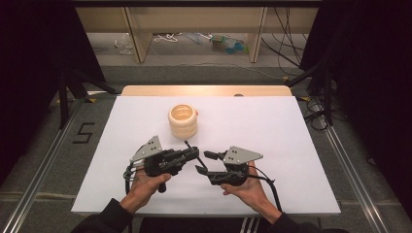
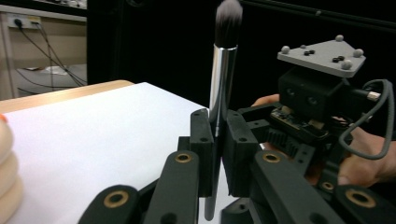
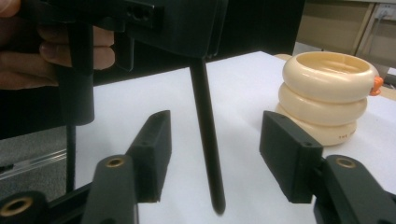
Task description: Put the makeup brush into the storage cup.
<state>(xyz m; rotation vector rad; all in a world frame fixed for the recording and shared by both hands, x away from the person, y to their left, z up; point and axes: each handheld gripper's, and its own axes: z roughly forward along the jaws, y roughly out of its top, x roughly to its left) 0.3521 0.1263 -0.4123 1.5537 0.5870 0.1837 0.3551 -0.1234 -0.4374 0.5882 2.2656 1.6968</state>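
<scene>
Two hands at the near edge of the bench (image 1: 291, 126) hold what we take to be a handover in progress. On the left, the hand-held gripper (image 1: 193, 153) is clamped on a makeup brush (image 2: 222, 74), gripping the silver ferrule with the grey bristles standing upright above the jaws. On the right, the second hand-held gripper (image 1: 206, 161) has its jaws apart, and in its own view the brush's black handle hangs down between them, touching neither pad.

We judge the step to be passing the brush across, or readying it for the holder (image 1: 183, 121). Next, we think, the right jaws must close squarely on the thin handle before the left lets go; a slim, smooth shaft could slip or swing.

Cream and ringed like three stacked tubes, the holder stands open-topped at mid-bench, beyond both grippers, with a small orange tab on its rim.
</scene>
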